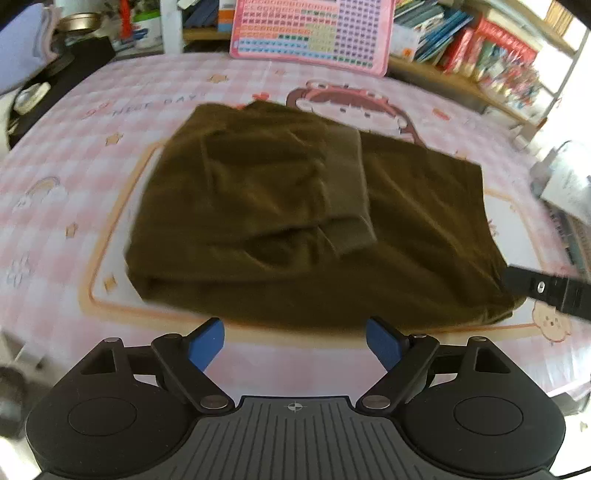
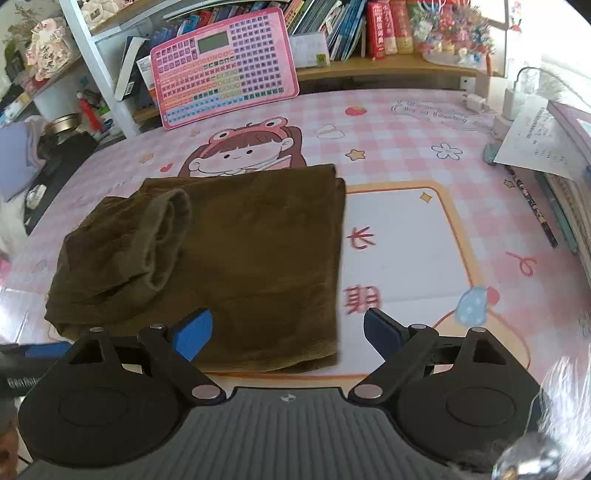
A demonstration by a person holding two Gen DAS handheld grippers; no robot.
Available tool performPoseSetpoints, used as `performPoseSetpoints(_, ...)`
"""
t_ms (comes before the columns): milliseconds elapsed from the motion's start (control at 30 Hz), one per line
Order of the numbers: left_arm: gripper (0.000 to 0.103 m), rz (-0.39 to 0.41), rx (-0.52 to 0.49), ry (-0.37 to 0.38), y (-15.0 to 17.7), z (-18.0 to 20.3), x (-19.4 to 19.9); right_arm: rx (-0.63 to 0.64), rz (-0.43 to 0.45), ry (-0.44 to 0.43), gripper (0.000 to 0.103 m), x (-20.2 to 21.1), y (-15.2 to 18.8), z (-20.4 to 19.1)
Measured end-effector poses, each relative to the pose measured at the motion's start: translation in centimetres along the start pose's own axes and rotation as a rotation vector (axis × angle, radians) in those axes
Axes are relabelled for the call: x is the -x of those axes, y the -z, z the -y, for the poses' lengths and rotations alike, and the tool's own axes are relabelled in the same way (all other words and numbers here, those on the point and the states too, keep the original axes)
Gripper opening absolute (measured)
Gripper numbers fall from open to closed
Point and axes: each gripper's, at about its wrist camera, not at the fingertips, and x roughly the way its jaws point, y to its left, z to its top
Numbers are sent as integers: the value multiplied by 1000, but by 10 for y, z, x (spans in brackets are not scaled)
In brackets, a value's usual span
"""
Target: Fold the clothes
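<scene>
both hand-held grippers, left (image 1: pixel 294 345) and right (image 2: pixel 287 334), gape over folded olive garment (image 2: pixel 236 251).

Pink checked table mat (image 2: pixel 406 122) with a cartoon girl in a frog hat (image 2: pixel 240 147), stars, flowers and a cream panel with red characters at centre right. Pink button-grid learning tablet (image 2: pixel 225 66) leans against the shelf at upper centre. Bookshelf (image 2: pixel 369 64) along the top holds upright books; red-spined ones (image 2: pixel 388 29) at upper right. White charger and cable (image 2: pixel 476 103) at upper right. Printed paper sheet (image 2: pixel 535 144) over stacked books at the right edge, a dark pencil (image 2: pixel 535 210) just beside. Metal bowl (image 2: pixel 66 123) and folded lilac cloth (image 2: pixel 14 155) at upper left.
</scene>
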Motion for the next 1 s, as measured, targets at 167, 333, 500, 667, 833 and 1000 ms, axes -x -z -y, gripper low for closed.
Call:
performPoseSetpoints(167,86,-18,53,-69,19,28,9,22,-75,-108,89,-3,1,27)
performPoseSetpoints(333,87,70,97,-127,27,40,24,-13,-95,-209,80,-2,0,48)
performPoseSetpoints(500,87,105,61,-116,28,59,30,-173,-179,-300,53,-11,0,76)
performPoseSetpoints(667,87,165,33,-84,28,69,38,-354,-261,-379,42,-22,5,98)
performPoseSetpoints(833,87,239,26,-20,27,75,45,-457,-309,-413,34,-32,8,108)
performPoseSetpoints(1000,88,240,1,1,25,83,45,-499,-320,-445,31,-42,5,112)
